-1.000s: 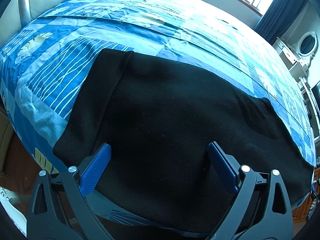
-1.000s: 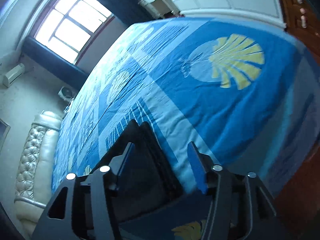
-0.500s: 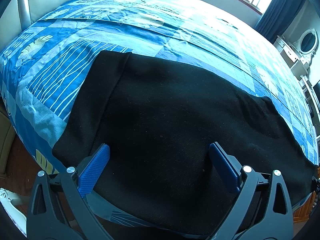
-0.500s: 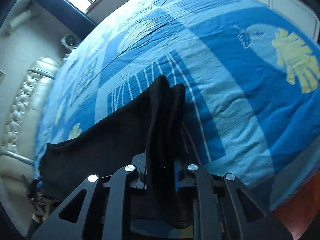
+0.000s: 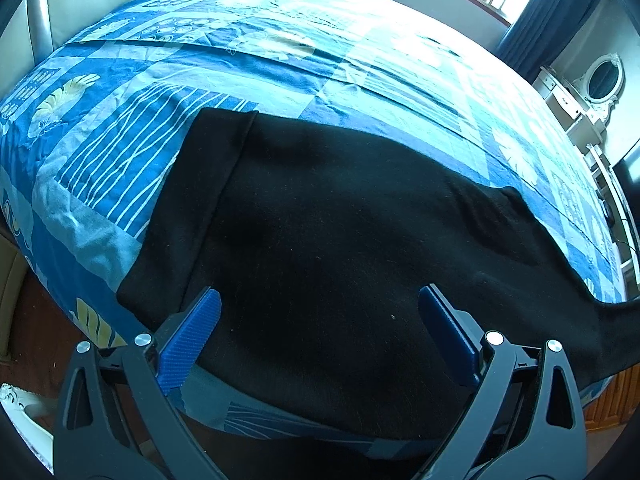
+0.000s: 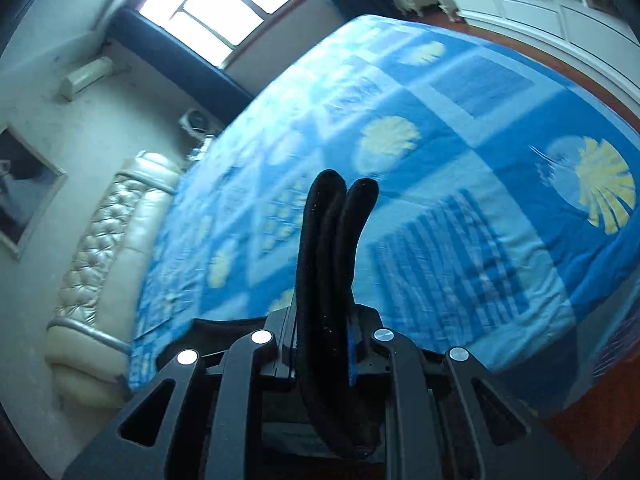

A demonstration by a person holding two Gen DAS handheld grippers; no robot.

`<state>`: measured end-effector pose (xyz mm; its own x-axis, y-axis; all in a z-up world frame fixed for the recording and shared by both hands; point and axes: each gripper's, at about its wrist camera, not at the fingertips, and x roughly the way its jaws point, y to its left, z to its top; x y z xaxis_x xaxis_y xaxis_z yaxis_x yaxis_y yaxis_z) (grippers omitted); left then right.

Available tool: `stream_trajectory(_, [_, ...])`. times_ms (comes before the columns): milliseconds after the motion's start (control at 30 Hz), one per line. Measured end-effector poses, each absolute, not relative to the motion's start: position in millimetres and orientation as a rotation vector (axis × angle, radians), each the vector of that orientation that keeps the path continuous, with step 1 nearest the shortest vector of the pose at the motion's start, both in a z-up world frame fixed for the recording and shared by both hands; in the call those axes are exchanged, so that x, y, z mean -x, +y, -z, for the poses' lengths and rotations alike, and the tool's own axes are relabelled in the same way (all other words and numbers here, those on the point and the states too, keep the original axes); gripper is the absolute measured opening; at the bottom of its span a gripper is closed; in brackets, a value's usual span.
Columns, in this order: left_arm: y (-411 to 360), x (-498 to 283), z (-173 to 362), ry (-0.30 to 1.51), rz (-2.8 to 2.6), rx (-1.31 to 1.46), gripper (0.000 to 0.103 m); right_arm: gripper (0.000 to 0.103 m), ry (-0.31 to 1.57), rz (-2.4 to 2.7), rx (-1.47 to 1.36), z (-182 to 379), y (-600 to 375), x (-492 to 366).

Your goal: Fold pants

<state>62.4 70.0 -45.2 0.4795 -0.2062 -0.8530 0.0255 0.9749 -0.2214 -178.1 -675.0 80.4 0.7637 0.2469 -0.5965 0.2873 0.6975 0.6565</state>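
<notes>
Black pants lie flat along the near edge of a bed with a blue patterned cover; the waistband end is at the left. My left gripper is open, its blue pads above the pants' near part, holding nothing. My right gripper is shut on the pants' leg end, whose two cuffs stick up between the fingers, lifted above the bed. In the left wrist view that end rises off the bed at the far right.
A padded cream headboard stands at the bed's left end. A window with dark curtains is beyond the bed. White cabinets and a dresser with a round mirror stand on the wood floor at the foot side.
My right gripper closed on the leg end and lifted it off the bed, swinging up. The left gripper stayed open and nearly still.
</notes>
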Motion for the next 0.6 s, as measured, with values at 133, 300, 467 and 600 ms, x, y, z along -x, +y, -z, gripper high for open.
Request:
stream_trajectory(133, [66.8, -51.2, 34.1, 1.039, 0.146, 0.140, 0.099, 0.017, 0.704, -0.068, -0.757, -123.8, -621.6, 147.4])
stream_trajectory(300, [60.1, -33.4, 20.9, 0.991, 0.183, 0.069, 0.099, 0.017, 0.734, -0.166, -0.674, -149.3, -548.8, 104.9])
stream_trajectory(467, [54.5, -27.1, 16.5, 0.972, 0.208, 0.044, 0.099, 0.017, 0.799, -0.215, -0.582, -136.3, -477.7, 63.4])
stream_trajectory(600, [55.7, -29.1, 15.4, 0.982, 0.228, 0.091, 0.099, 0.017, 0.876, -0.182, -0.469, -102.7, -422.7, 34.7])
